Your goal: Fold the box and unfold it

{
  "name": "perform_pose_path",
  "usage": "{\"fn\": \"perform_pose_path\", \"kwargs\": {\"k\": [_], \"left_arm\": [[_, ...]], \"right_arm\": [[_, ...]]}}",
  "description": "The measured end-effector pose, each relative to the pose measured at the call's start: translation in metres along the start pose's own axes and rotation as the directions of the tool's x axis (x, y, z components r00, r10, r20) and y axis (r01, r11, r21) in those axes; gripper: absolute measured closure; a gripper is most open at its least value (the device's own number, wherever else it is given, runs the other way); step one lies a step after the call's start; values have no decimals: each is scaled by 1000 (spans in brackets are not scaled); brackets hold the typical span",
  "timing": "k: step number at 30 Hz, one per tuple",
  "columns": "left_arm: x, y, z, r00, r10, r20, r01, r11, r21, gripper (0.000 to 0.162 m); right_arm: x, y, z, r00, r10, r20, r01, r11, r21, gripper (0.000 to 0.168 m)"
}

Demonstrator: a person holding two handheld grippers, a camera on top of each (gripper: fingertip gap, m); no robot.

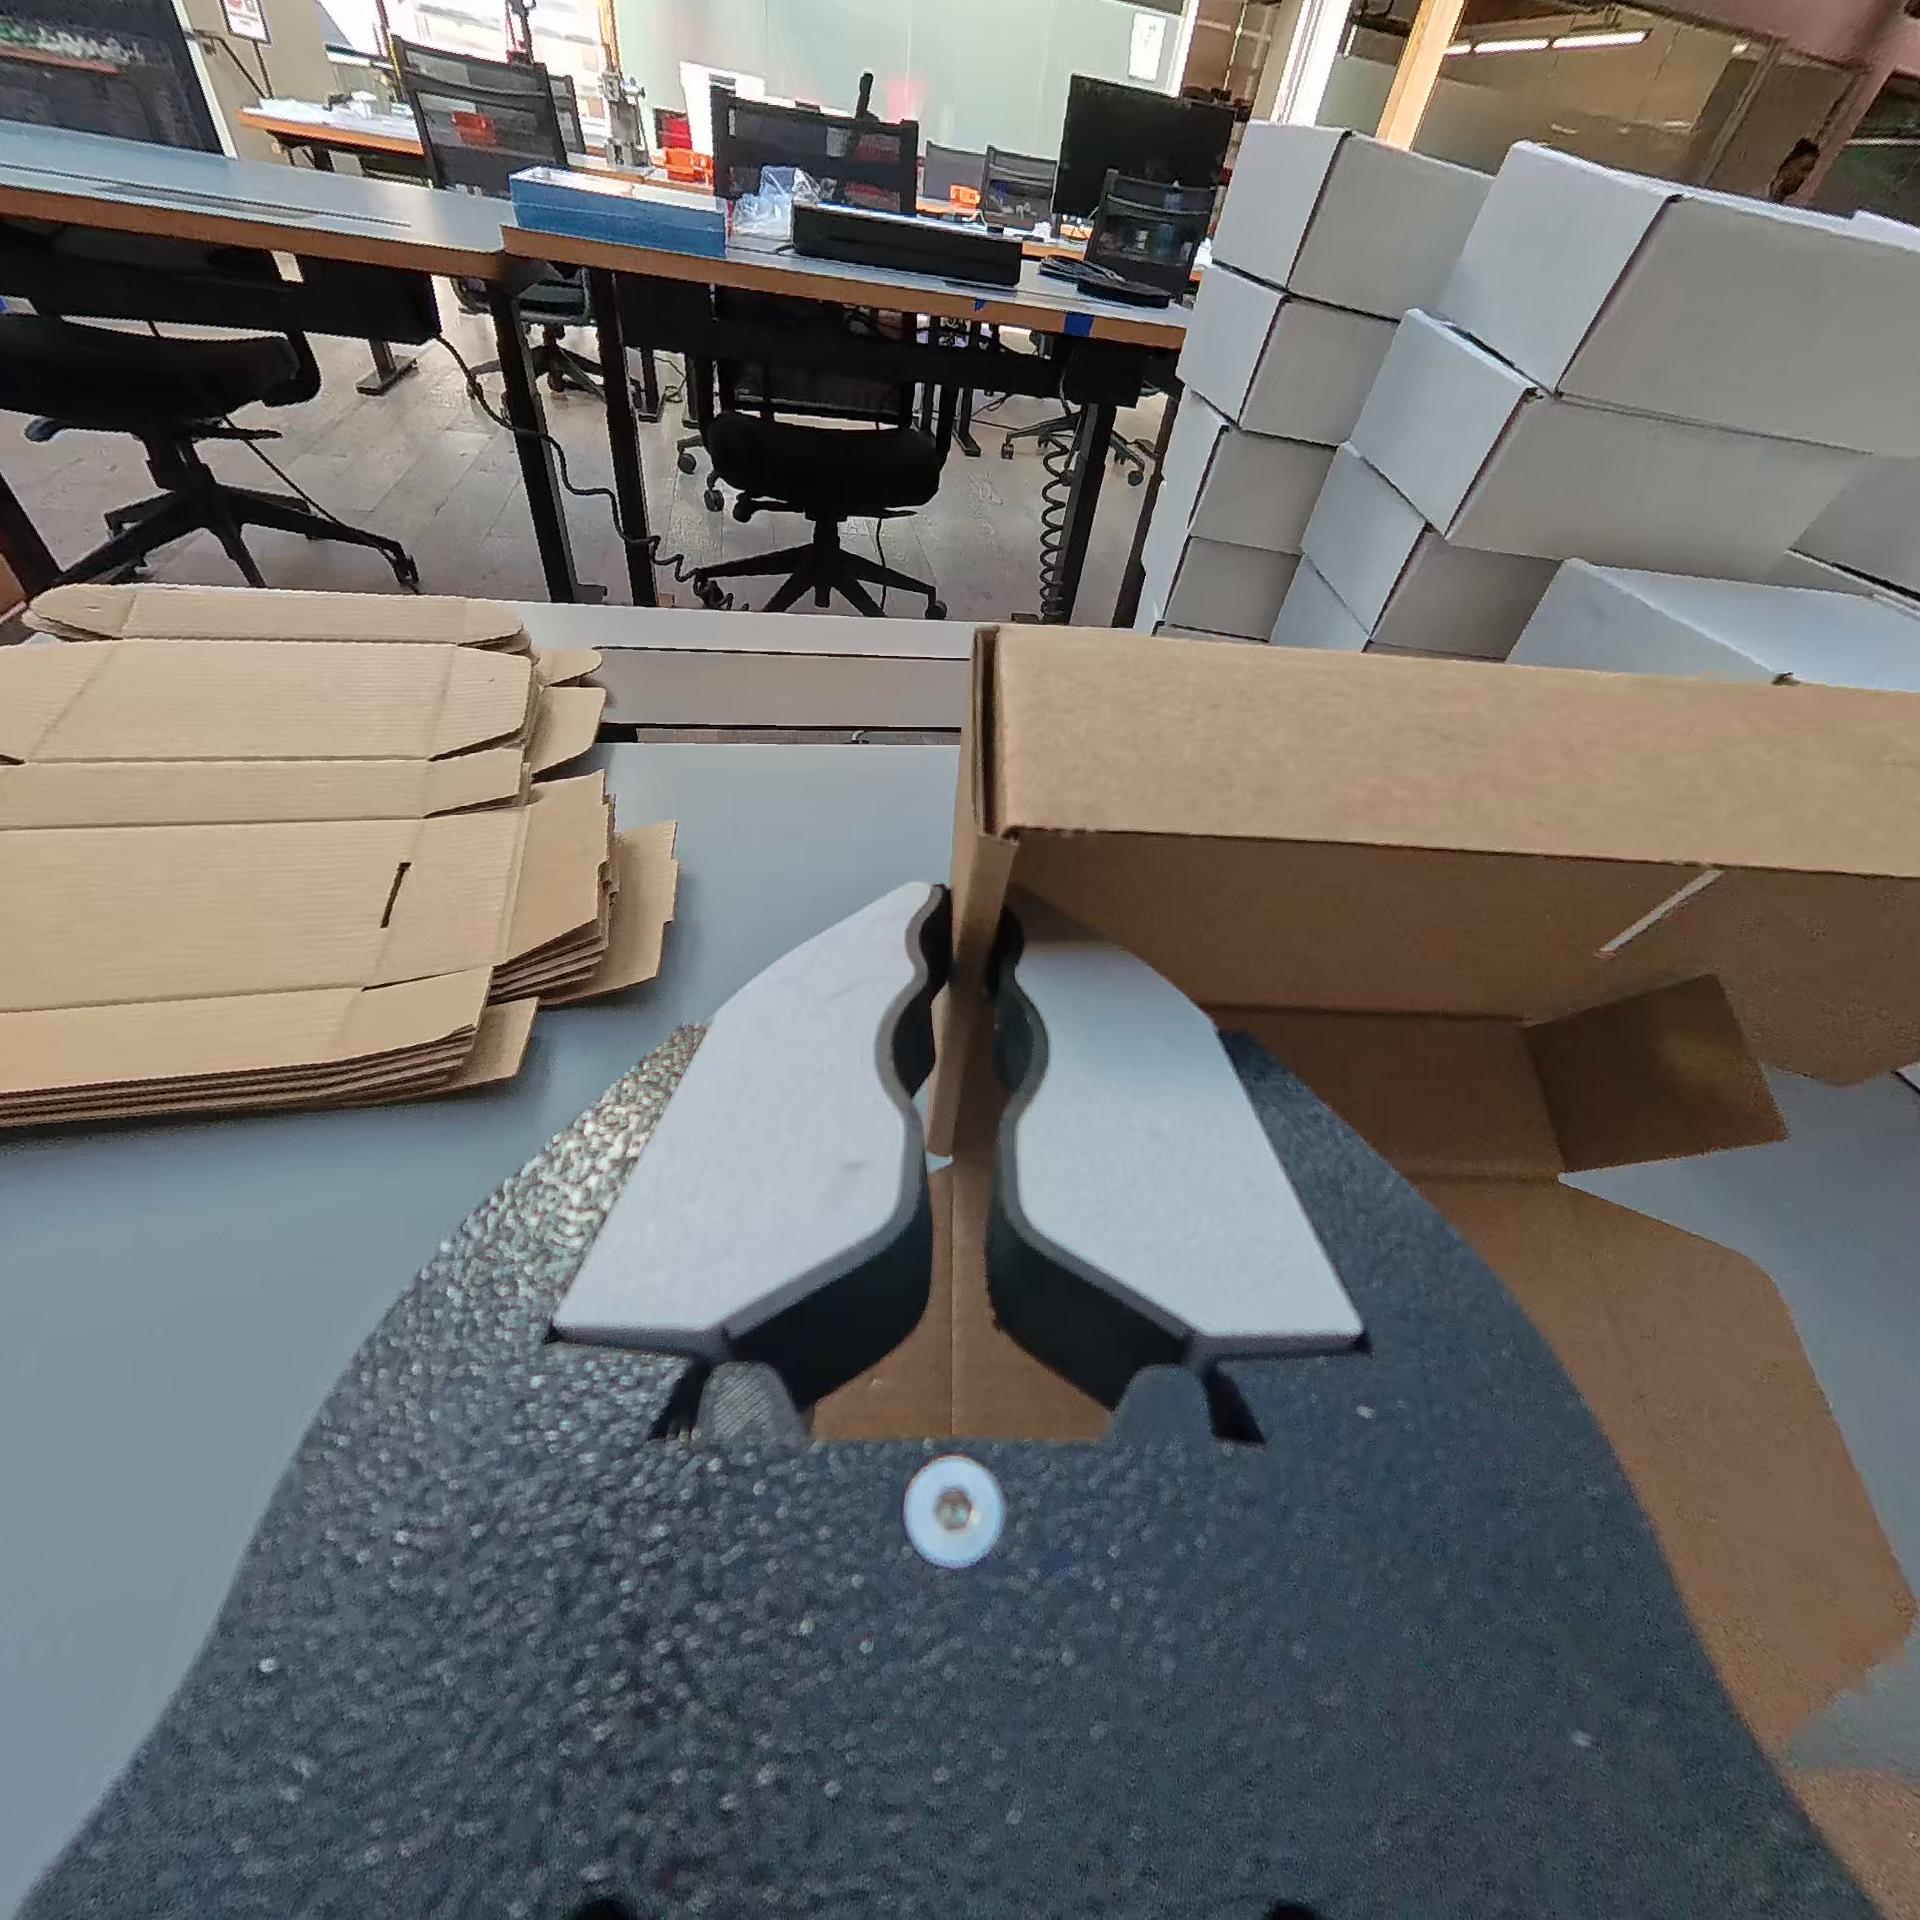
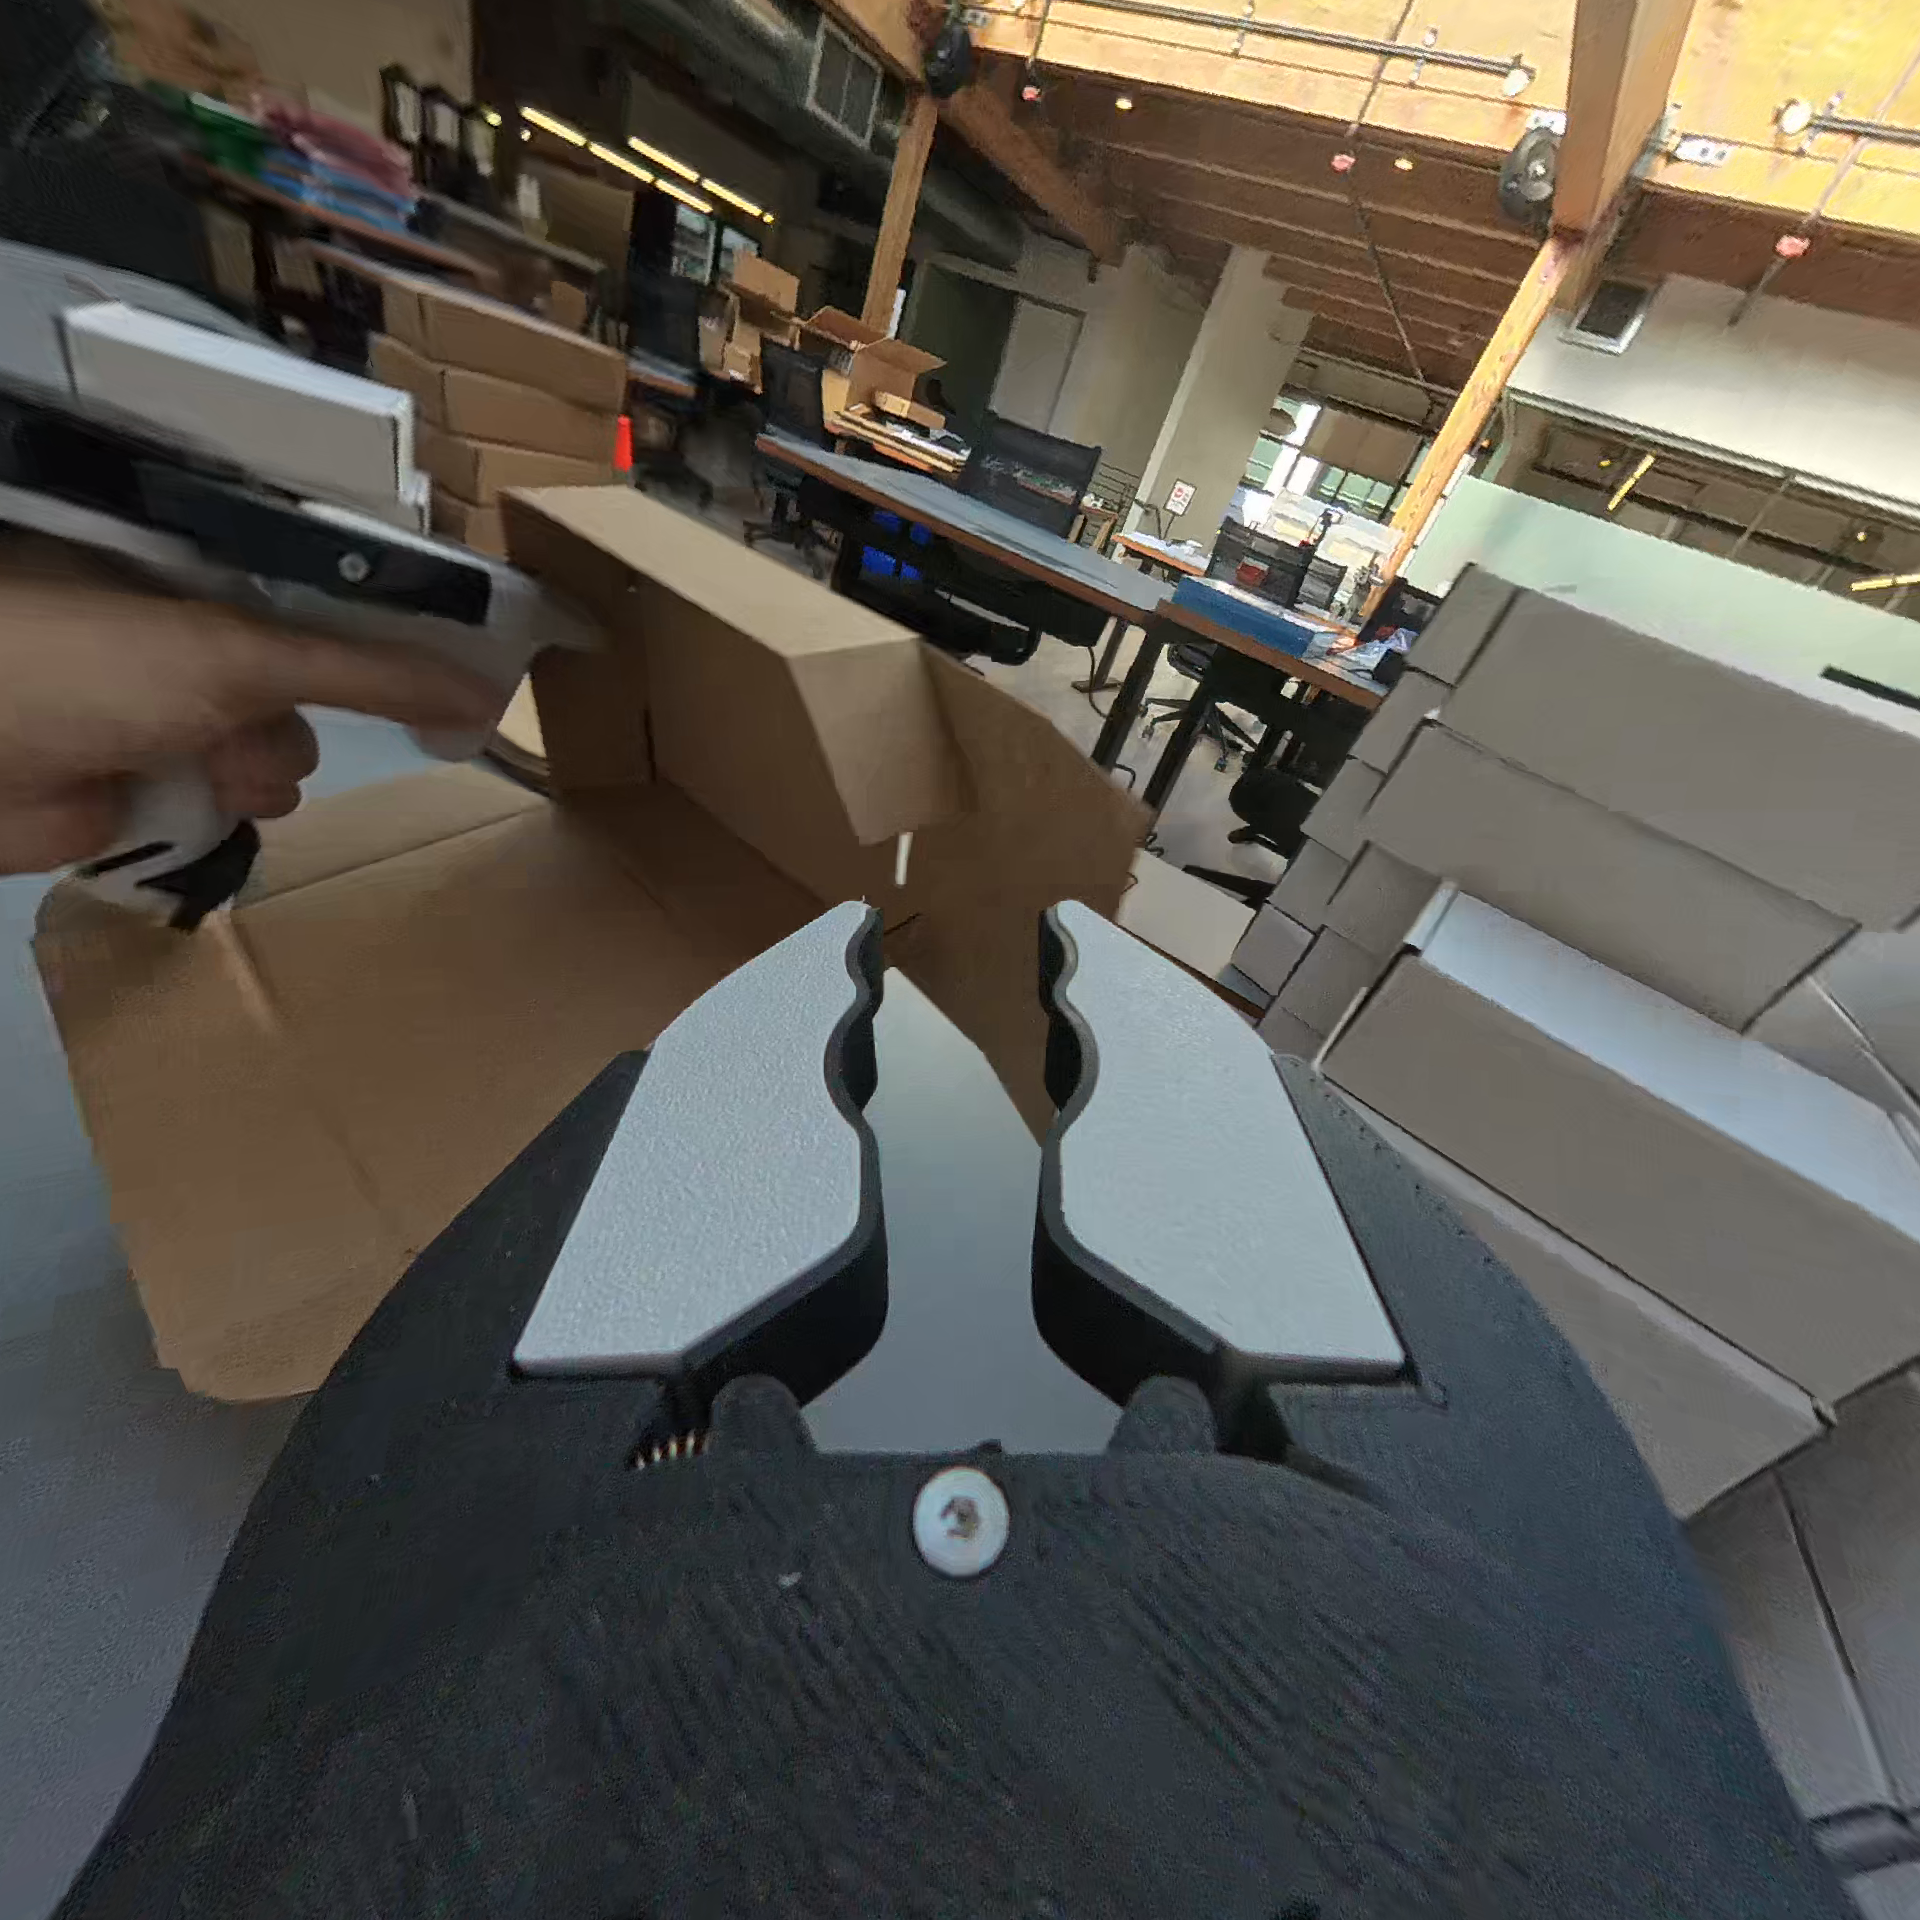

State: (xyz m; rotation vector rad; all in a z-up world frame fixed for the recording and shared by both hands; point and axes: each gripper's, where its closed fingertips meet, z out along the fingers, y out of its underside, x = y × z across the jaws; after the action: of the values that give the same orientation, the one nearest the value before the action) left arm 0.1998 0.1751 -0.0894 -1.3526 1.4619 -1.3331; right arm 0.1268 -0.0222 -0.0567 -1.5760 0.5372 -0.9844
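Note:
A brown cardboard box (image 1: 1455, 769) lies partly folded on the grey table, its rear wall rolled over and its front flaps flat. My left gripper (image 1: 971, 935) is shut on the box's upright left side flap (image 1: 961, 1039). In the right wrist view the same box (image 2: 790, 707) sits ahead and to the left. The left gripper (image 2: 551, 623), held by a hand (image 2: 135, 717), clamps its left end. My right gripper (image 2: 961, 925) is open and empty, just in front of the box's right end, apart from it.
A stack of flat brown box blanks (image 1: 270, 852) lies on the table at the left. White folded boxes (image 1: 1558, 343) are piled at the right, also in the right wrist view (image 2: 1621, 862). Desks and office chairs (image 1: 821, 457) stand beyond the table edge.

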Motion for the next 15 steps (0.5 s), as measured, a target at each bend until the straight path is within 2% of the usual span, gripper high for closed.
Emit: {"fn": "perform_pose_path", "kwargs": {"k": [2,4,5,6,7,11,15], "left_arm": [[-1,2,0,1000,-8,-21,8,1000,-9,157],[3,4,0,998,-12,-58,11,1000,-22,157],[6,6,0,997,-11,-80,9,999,-32,157],[9,7,0,995,-12,-100,8,999,-39,157],[12,7,1,993,-10,-117,5,999,-43,157],[23,12,3,983,-15,-181,1,997,-77,157],[26,13,5,981,-6,-192,-10,996,-86,157]], "right_arm": [[38,1,-11,989,129,-72,-128,991,31,141],[69,12,-13,975,199,-101,-199,980,3,137],[76,17,-11,975,208,-79,-210,978,-13,141],[77,19,-8,979,200,-27,-201,979,-22,151],[77,21,-4,981,195,18,-194,980,-30,155],[53,24,13,952,193,237,-181,981,-70,151],[26,25,23,916,142,375,-112,989,-101,141]]}}
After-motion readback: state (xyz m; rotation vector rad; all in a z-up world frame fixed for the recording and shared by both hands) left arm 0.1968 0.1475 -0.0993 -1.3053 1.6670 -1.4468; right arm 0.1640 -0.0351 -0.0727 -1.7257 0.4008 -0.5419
